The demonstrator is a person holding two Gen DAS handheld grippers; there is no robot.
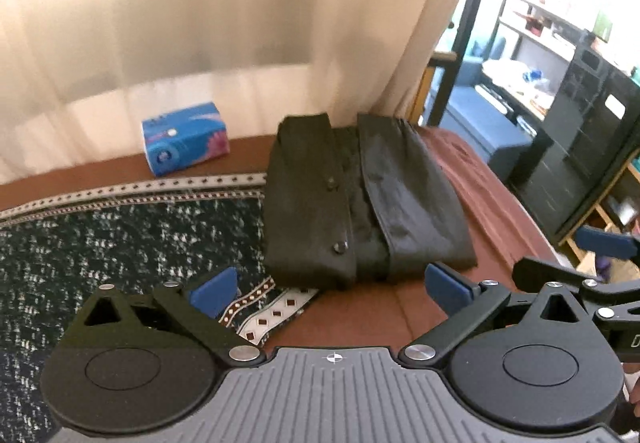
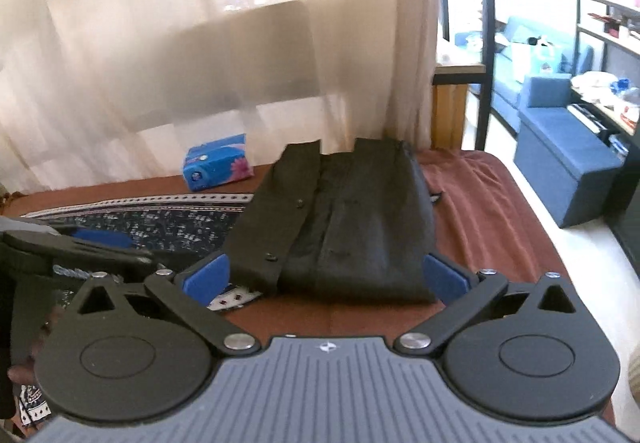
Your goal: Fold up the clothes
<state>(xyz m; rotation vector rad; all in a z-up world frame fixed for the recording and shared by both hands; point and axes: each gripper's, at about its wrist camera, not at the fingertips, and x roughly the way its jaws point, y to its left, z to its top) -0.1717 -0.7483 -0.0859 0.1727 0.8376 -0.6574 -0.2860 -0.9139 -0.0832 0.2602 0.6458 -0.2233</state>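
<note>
- A folded black shirt [image 1: 360, 199] lies on a brown bedspread [image 1: 492, 203], overlapping a patterned cloth [image 1: 132, 235].
- Left gripper [image 1: 336, 289] and right gripper [image 2: 326, 279] hover near the shirt, jaws wide, holding nothing.
- A blue tissue pack [image 1: 184, 139] sits beyond the shirt.

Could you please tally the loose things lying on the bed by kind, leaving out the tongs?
Folded black button shirt: 1
Blue tissue box: 1
Dark patterned cloth with a diamond border: 1
Total: 3
</note>
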